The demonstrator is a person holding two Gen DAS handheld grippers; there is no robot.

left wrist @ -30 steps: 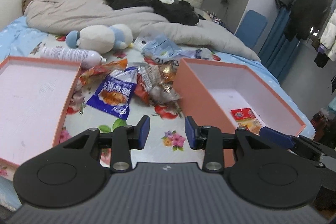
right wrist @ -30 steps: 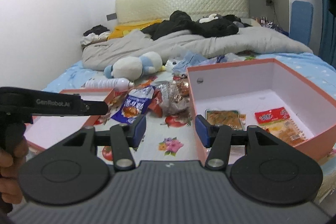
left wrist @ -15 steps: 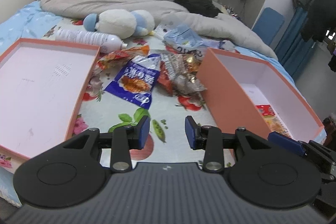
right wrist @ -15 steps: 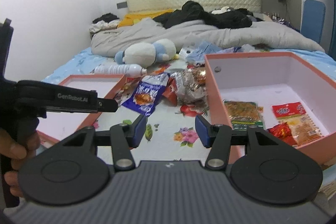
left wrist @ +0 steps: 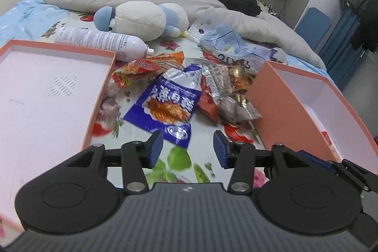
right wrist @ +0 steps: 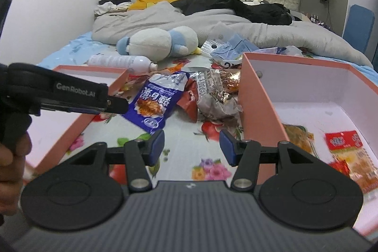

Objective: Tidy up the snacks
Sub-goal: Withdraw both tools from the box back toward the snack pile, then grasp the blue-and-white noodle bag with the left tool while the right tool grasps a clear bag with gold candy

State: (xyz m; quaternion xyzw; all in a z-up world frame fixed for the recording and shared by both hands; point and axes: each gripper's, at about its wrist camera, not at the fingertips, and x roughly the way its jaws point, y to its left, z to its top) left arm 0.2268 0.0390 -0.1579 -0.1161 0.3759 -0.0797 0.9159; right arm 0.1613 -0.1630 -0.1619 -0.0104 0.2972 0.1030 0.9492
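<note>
The blue snack packet (left wrist: 165,105) is lying on the bed (left wrist: 203,171) mid-pile, between the shallow lid (left wrist: 47,96) on the left and the deep box (left wrist: 304,100) on the right. You're bringing your left hand-held gripper (left wrist: 187,148) in just near of it, jaws opening and empty. Your right hand-held gripper (right wrist: 191,147) is sitting apart, empty too. Next you're probably pinching that near corner.

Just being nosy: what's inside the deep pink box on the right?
The deep pink box holds a red-labelled snack packet and an orange-brown packet. The right hand-held gripper hides its near corner.
</note>
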